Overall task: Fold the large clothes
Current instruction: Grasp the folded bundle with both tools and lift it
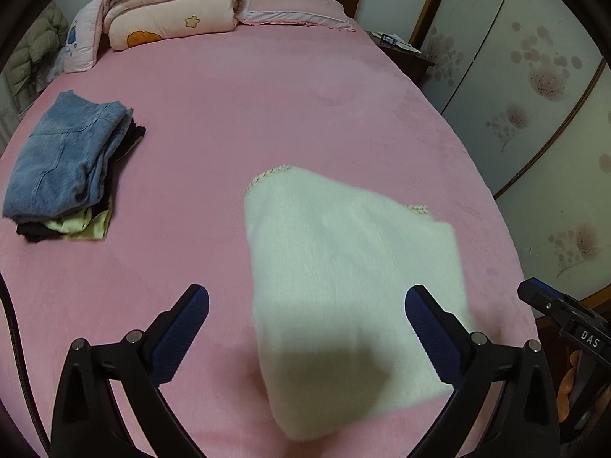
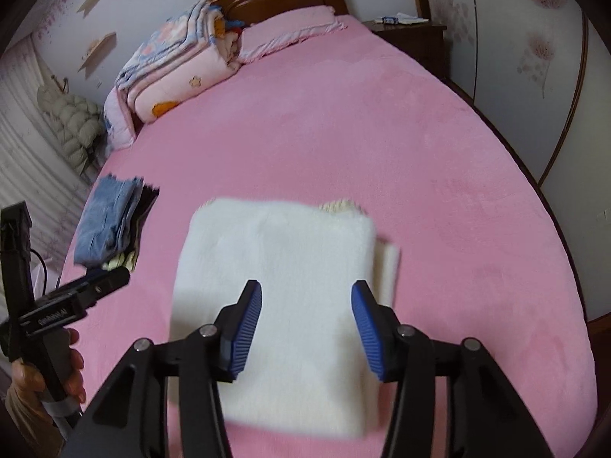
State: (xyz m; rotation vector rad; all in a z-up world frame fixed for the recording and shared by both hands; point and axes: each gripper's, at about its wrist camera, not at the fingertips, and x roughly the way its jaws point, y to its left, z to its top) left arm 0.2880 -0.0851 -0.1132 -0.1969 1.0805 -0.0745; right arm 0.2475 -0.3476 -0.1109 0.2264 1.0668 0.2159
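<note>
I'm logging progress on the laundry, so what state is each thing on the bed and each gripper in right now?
White fluffy garment: folded, lying flat on the pink bed, released.
Denim garment: folded, on top of a small stack of clothes.
Quilt: folded, piled by the headboard.
Left gripper: open, holding nothing.
Right gripper: open, above the white garment, holding nothing.

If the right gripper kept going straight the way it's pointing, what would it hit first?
Most likely the folded white garment lying on the pink bed. The right gripper, jaws open and empty, points down at its near half, though how far above it hangs is unclear.
</note>
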